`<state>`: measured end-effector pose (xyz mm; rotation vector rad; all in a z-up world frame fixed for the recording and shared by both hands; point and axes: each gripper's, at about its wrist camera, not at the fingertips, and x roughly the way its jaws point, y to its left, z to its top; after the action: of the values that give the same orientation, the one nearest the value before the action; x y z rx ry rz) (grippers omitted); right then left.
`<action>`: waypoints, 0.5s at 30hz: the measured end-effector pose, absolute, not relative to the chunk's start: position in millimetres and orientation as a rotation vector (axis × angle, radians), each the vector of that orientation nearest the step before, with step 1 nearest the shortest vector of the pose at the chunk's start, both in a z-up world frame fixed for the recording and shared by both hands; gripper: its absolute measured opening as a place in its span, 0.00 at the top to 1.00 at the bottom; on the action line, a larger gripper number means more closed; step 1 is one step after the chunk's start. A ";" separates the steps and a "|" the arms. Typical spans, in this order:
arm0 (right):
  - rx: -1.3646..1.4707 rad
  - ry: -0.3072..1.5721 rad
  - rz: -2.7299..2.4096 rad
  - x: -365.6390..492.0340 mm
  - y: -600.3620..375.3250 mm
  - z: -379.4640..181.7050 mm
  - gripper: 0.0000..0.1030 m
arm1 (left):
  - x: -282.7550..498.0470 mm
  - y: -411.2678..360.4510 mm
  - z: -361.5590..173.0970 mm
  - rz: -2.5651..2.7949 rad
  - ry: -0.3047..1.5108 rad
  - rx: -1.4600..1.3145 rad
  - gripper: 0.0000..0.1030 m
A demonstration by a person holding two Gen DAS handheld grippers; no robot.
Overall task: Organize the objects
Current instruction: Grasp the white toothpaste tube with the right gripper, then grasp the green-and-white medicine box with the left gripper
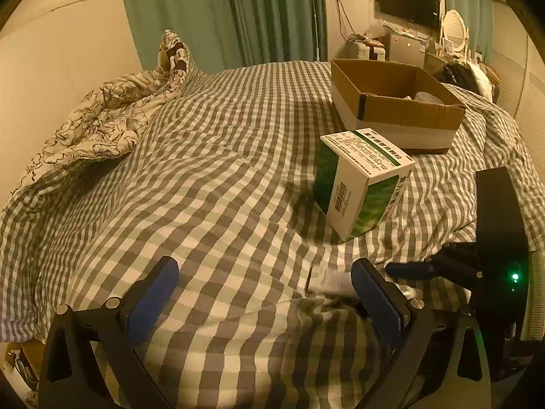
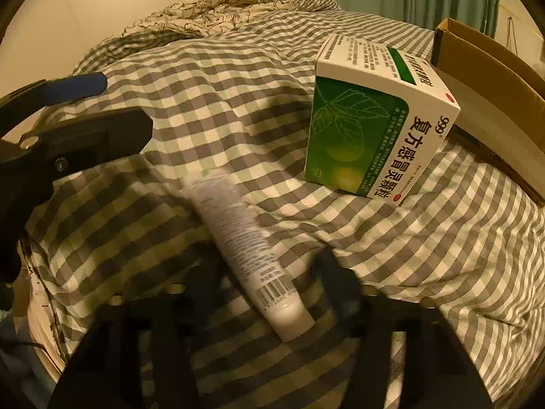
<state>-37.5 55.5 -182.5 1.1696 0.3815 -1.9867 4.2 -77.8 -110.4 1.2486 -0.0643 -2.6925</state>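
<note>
A green and white medicine box [image 1: 362, 179] stands tilted on the checked bedspread, just in front of an open cardboard box [image 1: 395, 102]; it also shows in the right wrist view [image 2: 378, 119]. A white tube [image 2: 245, 242] lies on the bedspread between my right gripper's blurred dark fingers [image 2: 337, 286]. My right gripper [image 2: 265, 289] is open around the tube. My left gripper [image 1: 265, 289] is open and empty over the bedspread, near the tube's end [image 1: 328, 281]. The left gripper also shows at the left of the right wrist view [image 2: 78, 116].
The cardboard box [image 2: 483, 78] holds a few pale items. A crumpled flowered quilt [image 1: 102, 119] lies at the bed's far left by the wall. Green curtains [image 1: 238, 13] hang behind. A cluttered desk with a monitor [image 1: 408, 3] stands at the back right.
</note>
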 end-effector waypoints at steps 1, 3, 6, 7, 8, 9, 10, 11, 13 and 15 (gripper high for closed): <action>1.169 0.388 -1.986 -36.0 57.4 -181.5 0.72 | 4.0 -77.5 -110.2 -2.691 -0.063 1.249 0.00; 1.160 0.399 -1.994 -32.1 65.3 -176.5 0.80 | 3.7 -76.2 -109.0 -2.686 -0.066 1.248 0.00; 1.139 0.378 -2.029 -28.9 86.4 -161.6 0.80 | 3.7 -71.8 -108.2 -2.682 -0.066 1.249 0.00; 1.129 0.377 -2.052 -26.9 95.3 -156.3 0.80 | 3.3 -69.6 -108.0 -2.684 -0.063 1.252 0.00; 1.119 0.379 -2.074 -24.8 104.3 -150.3 0.80 | 2.5 -66.4 -107.6 -2.688 -0.059 1.255 0.00; 1.108 0.380 -2.095 -23.0 113.1 -144.5 0.80 | 0.7 -63.4 -107.2 -2.690 -0.057 1.258 0.00; 1.098 0.380 -2.114 -20.9 123.0 -138.5 0.80 | -1.5 -57.8 -107.0 -2.694 -0.058 1.260 0.00; 1.088 0.379 -2.137 -19.3 134.6 -131.6 0.80 | -3.5 -53.7 -107.1 -2.695 -0.061 1.260 0.00; 1.075 0.369 -2.183 -18.1 156.7 -120.7 0.80 | -10.7 -40.7 -108.0 -2.708 -0.072 1.258 0.00; 1.065 0.352 -2.247 -21.4 177.8 -110.9 0.80 | -19.3 -29.8 -110.5 -2.713 -0.074 1.263 0.00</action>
<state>-21.4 177.8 -110.9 1.0647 0.3524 -2.2469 -19.3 -29.8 -110.5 1.2626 -0.0735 -2.7131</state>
